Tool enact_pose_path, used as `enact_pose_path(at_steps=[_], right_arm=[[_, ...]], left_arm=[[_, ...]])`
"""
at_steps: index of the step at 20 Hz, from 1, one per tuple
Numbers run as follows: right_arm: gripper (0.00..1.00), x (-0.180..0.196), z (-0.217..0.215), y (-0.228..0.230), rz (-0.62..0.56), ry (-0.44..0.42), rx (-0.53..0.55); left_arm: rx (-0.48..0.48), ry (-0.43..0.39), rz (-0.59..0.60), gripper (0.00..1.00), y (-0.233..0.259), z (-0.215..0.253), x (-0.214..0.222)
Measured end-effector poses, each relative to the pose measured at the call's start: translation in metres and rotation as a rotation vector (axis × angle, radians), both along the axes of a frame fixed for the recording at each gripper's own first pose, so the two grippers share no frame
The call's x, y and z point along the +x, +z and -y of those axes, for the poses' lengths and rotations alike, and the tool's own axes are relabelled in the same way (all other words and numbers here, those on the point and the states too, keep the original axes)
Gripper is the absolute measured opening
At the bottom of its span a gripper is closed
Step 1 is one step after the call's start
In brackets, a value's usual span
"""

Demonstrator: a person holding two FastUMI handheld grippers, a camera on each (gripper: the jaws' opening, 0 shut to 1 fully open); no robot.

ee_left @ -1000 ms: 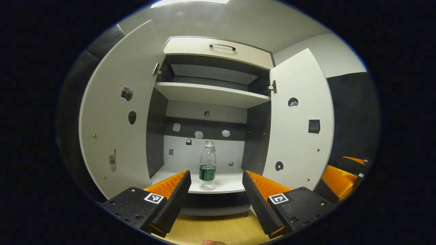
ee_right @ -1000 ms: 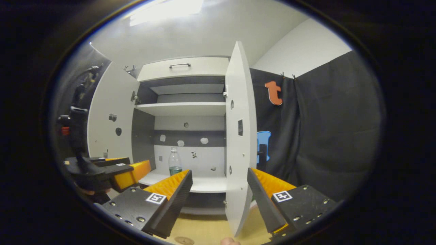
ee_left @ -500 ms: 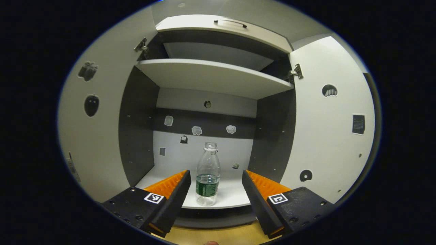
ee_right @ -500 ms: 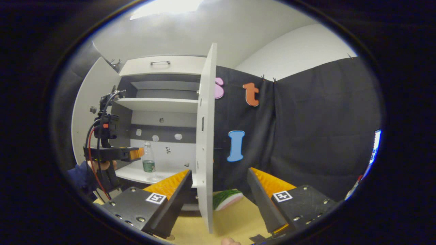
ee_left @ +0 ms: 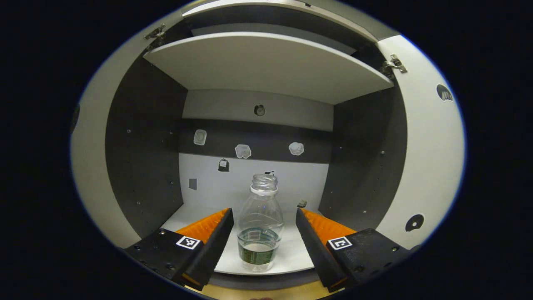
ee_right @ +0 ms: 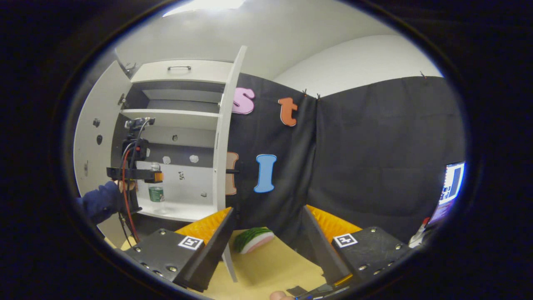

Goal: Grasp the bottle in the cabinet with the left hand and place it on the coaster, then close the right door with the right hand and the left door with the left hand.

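Bottle (ee_left: pixel 260 225): upright on the lower shelf (ee_left: pixel 287 250) of the cabinet (ee_left: pixel 266 66), near the front edge, cap off, a little liquid at the bottom.
Long axis: vertical, square to the line joining the 2 fingers, so a side grasp on the body looks natural.
Left gripper (ee_left: pixel 263 237): spread wide, pointing straight into the cabinet, 1 finger on each side of the bottle.
Key relation: bottle dead ahead and centred between the fingers, gaps showing on both sides, no contact visible; whether the body sits fully between the pads or just beyond the tips, hard to judge from the left gripper view.
Seen from the side: in the right gripper view, left gripper (ee_right: pixel 156 177) level with the bottle (ee_right: pixel 156 192) just under its shoulder, held by a hand in a dark sleeve (ee_right: pixel 100 202).
Nearer hand: the left by far.
Right gripper (ee_right: pixel 266 233): wide apart, holding nothing, low over the tabletop (ee_right: pixel 270 271), well apart from the cabinet.
Right door (ee_right: pixel 225 125): standing open, edge-on to the right gripper view.
Left door (ee_right: pixel 89 137): open too.
Step in hand, by the look of it: final approach before squeezing on the bottle.
Risk: light, nearly empty bottle, likely to tip if 1 finger touches first.
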State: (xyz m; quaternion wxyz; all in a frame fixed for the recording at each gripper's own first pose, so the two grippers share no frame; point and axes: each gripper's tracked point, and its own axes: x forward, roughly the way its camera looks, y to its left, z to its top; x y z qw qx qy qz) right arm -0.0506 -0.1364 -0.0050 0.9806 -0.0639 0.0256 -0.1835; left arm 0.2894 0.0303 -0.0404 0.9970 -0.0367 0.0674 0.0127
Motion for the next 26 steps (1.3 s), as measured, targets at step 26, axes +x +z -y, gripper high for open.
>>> enact_pose_path(at_steps=[26], right_arm=[[0.98,0.010,-0.028,0.004,0.016,0.170,0.022]], left_arm=[[-0.196,-0.270,-0.245,0.79,-0.112,0.045,-0.188]])
